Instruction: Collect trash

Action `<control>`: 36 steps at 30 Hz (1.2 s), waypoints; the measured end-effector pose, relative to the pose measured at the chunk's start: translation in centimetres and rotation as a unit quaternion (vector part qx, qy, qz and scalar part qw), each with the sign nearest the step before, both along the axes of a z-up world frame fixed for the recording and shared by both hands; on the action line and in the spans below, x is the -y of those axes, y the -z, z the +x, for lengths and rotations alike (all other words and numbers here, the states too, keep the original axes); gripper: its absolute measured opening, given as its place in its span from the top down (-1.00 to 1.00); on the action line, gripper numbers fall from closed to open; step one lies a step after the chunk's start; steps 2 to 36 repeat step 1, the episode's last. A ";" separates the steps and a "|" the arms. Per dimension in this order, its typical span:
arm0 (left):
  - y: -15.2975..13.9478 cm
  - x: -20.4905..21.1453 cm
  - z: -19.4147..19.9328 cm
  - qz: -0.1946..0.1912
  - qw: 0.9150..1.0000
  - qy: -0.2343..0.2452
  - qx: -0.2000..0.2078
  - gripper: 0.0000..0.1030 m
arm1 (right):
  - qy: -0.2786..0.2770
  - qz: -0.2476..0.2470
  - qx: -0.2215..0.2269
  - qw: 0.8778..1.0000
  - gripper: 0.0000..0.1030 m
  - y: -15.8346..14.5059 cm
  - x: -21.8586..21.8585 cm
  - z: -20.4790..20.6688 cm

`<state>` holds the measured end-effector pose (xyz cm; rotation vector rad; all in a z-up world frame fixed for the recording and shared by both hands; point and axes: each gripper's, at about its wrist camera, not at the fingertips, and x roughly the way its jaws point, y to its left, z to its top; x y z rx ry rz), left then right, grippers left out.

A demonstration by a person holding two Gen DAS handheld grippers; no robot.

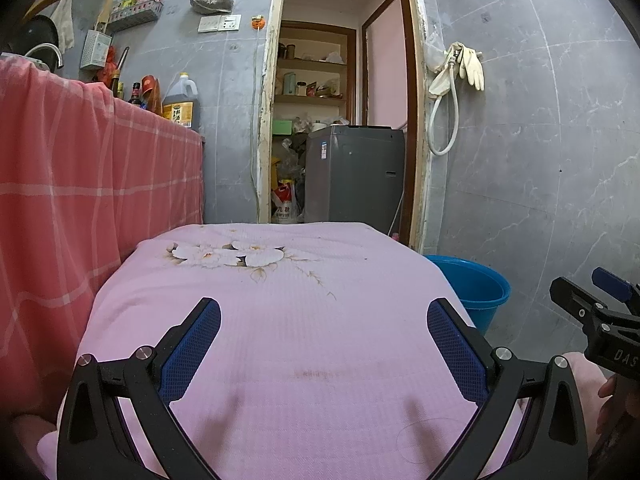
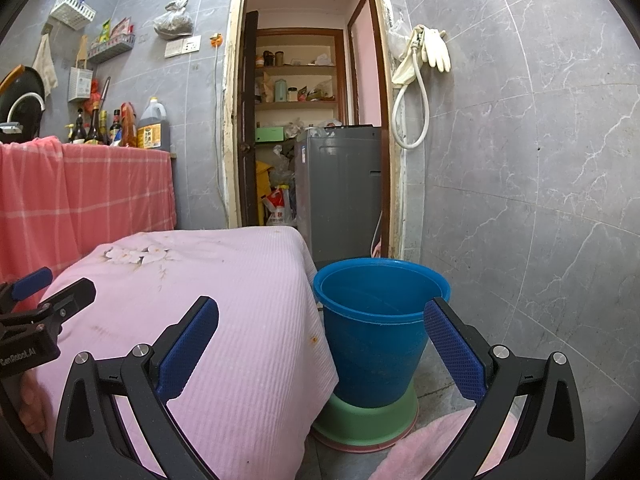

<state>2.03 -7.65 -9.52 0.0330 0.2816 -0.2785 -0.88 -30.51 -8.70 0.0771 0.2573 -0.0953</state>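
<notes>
A blue bucket stands on stacked green and pink basins on the floor, right of a table under a pink flowered cloth. The bucket also shows in the left wrist view. My left gripper is open and empty above the pink cloth. My right gripper is open and empty, held over the table's right edge and in front of the bucket. No loose trash shows on the cloth. The right gripper appears at the right edge of the left wrist view.
A counter draped in red checked cloth with bottles stands on the left. A doorway ahead holds a grey washing machine and shelves. Grey tiled wall on the right carries hanging gloves and a hose.
</notes>
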 end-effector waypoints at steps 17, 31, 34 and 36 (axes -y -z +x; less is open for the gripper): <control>0.0 0.0 0.0 -0.001 1.000 0.000 -0.001 -0.97 | 0.000 0.000 0.000 1.000 -1.00 0.0 0.0 0.0; 0.0 0.0 0.0 -0.001 1.000 0.000 -0.001 -0.97 | 0.000 0.000 0.000 1.000 -1.00 0.0 0.0 0.0; 0.0 0.0 0.0 -0.001 1.000 0.000 -0.001 -0.97 | 0.000 0.000 0.000 1.000 -1.00 0.0 0.0 0.0; 0.0 0.0 0.0 -0.001 1.000 0.000 -0.001 -0.97 | 0.000 0.000 0.000 1.000 -1.00 0.0 0.0 0.0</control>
